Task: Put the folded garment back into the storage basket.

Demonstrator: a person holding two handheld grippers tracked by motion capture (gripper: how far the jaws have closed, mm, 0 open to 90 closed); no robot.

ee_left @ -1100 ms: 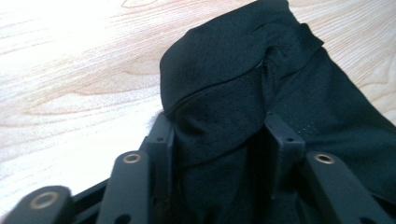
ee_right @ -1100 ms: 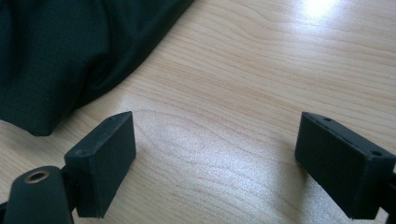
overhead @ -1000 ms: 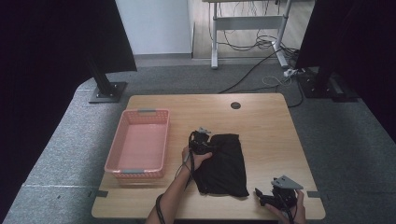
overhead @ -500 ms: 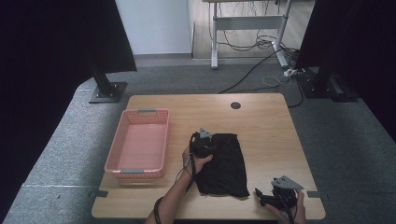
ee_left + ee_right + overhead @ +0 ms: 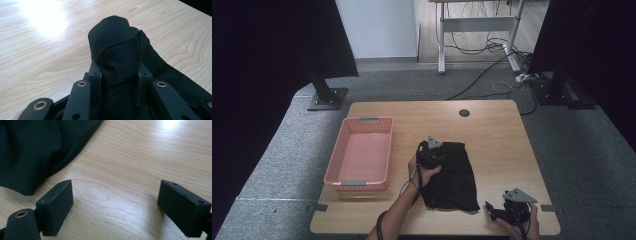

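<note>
Nearest the table's point(image 5: 492, 125) front edge, just right of the black cloth point(image 5: 452, 180), the right gripper point(image 5: 115, 205) rests with jaws spread wide on bare wood. Farther in, at the cloth's upper left corner, the left gripper point(image 5: 119, 75) pinches a bunched fold. Left of the cloth sits a pink basket point(image 5: 343, 145).

No readable text, label, brand, number or sign anywhere. Nothing printed on the pale wood-grain worktop point(image 5: 492, 130), on the pink slotted plastic basket point(image 5: 362, 122) or on the black mesh-knit cloth point(image 5: 454, 175).
</note>
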